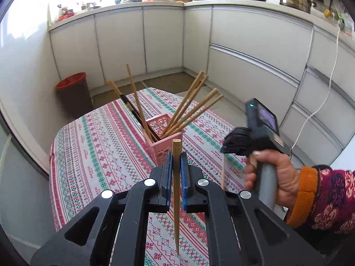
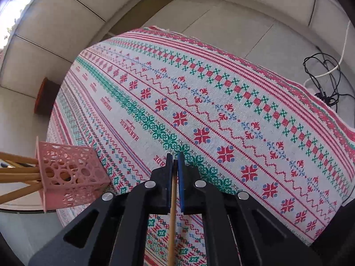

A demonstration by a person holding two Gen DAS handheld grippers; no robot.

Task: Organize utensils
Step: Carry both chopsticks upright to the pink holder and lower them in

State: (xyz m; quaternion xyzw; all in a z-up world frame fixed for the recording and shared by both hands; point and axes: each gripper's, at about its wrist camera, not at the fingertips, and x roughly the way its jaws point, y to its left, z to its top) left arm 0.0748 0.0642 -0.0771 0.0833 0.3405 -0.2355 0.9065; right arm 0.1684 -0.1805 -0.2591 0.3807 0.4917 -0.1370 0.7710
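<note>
Left gripper [image 1: 176, 155] is clamped on a chopstick [image 1: 176, 199], upright, just near of the pink holder [image 1: 165, 141]. Right gripper [image 2: 175, 161] pinches a second chopstick [image 2: 172, 217], the holder at its far left. Judged best: lift the tip above the rim, lower between the leaning sticks [image 1: 190, 110], then release

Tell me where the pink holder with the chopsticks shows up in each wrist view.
Left wrist view: pink holder stands center, just beyond the jaws, chopsticks fanning upward.
Right wrist view: pink holder sits at the lower left edge, chopsticks pointing left.
Shared landmark: the patterned tablecloth beneath it.
</note>
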